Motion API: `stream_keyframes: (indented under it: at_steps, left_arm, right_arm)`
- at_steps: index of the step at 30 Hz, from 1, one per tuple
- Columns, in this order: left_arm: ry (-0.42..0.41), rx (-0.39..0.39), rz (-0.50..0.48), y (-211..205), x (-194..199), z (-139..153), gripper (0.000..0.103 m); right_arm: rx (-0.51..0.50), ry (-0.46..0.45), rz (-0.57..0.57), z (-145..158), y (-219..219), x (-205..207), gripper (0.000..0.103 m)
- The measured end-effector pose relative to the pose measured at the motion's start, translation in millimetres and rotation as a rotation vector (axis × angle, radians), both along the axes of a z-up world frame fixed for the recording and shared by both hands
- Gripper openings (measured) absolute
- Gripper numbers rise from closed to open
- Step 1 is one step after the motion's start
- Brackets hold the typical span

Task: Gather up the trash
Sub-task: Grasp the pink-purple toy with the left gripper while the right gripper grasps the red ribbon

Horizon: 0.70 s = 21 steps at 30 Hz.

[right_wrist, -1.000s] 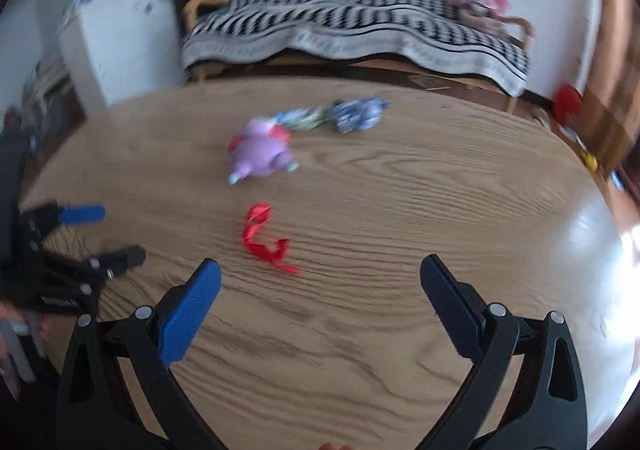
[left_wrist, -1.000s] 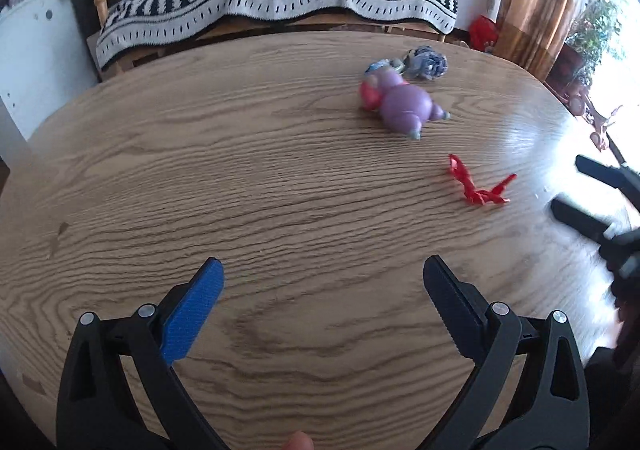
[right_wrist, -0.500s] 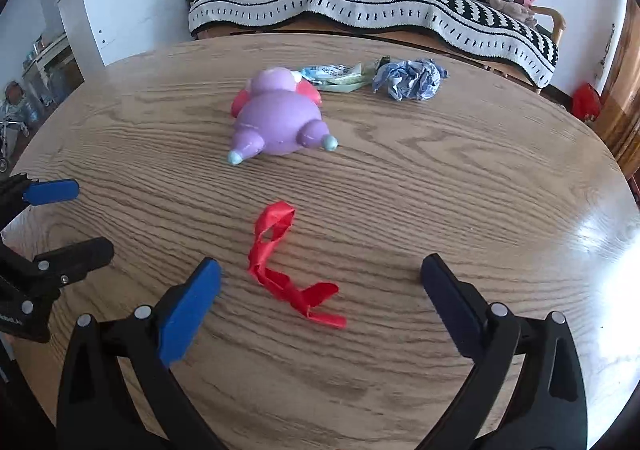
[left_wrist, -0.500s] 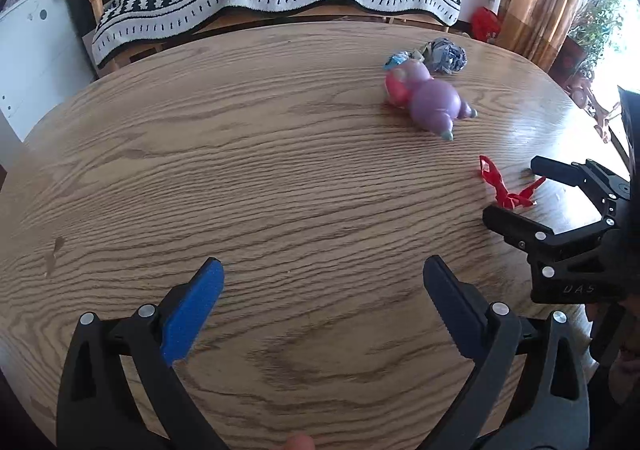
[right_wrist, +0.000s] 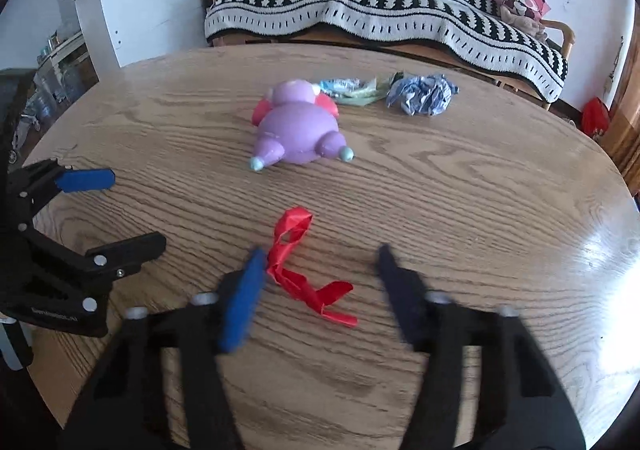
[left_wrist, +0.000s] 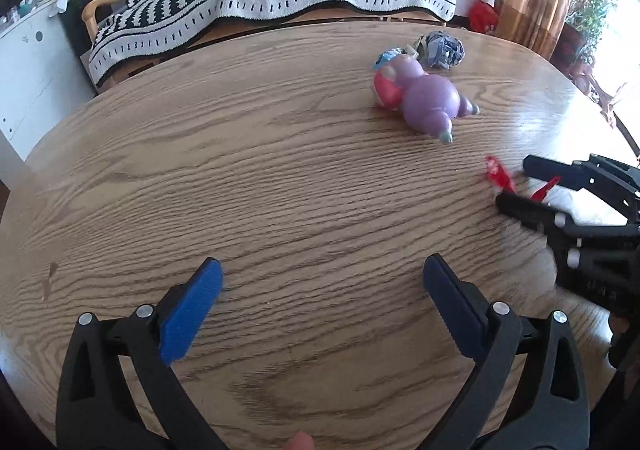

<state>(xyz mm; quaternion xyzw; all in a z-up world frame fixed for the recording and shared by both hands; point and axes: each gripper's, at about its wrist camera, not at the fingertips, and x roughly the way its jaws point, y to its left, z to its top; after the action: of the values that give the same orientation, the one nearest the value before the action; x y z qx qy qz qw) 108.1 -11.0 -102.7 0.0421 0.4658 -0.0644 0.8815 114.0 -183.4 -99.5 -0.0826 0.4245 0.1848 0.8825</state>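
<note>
While the right gripper [right_wrist: 320,270] hangs low over the table [right_wrist: 480,209] with its jaws spread and blurred, the red ribbon [right_wrist: 298,270] lies right between them, the blue pad [right_wrist: 242,302] just beside its left edge and the dark finger clear of it on the right. There is pale lettering on the body of the left gripper [right_wrist: 132,209] at the left of the right wrist view, but it is too smeared to read, and no other writing shows. The ribbon is a thin, glossy, crumpled red strip, looped at its far end with a small hole in the loop and split into two loose tails at its near end. Its long axis runs from far to near, leaning to the right as it comes near, with the tails pointing near-right. Beyond it a purple toy [right_wrist: 298,127] with pink ears lies on the wood, its pale blue feet aimed toward the near edge. Past the toy sit a flat light wrapper [right_wrist: 352,89] and, to its right, a crumpled blue-and-white wad [right_wrist: 422,93]. In the left wrist view the left gripper [left_wrist: 322,278] is wide apart over bare wood with nothing between the pads, and the ribbon [left_wrist: 498,177] shows far right, between the right gripper's [left_wrist: 516,185] black tips. A striped blanket [right_wrist: 380,9] covers the bench behind.
</note>
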Motion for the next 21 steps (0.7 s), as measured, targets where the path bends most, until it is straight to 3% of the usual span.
stream_keyframes:
  at_steps: [4, 9, 13, 21]
  left_arm:
    - [-0.024, 0.001, 0.004, -2.5, -0.5, -1.0, 0.097]
    - [-0.037, 0.001, 0.041, -9.3, 9.3, -0.7, 0.098]
    - [-0.029, -0.001, 0.085, -27.8, 23.2, 0.3, 0.098]
    - [-0.037, -0.003, 0.031, -66.5, 54.3, -1.1, 0.098]
  right_arm:
    - [0.011, 0.000, -0.005, 1.4, -2.9, -0.8, 0.020]
    - [0.011, -0.092, -0.084, 12.8, -21.4, -4.2, 0.020]
    - [0.057, -0.089, -0.136, 14.3, -40.1, -2.1, 0.020]
    - [0.143, -0.066, -0.164, 15.6, -69.8, -4.1, 0.020]
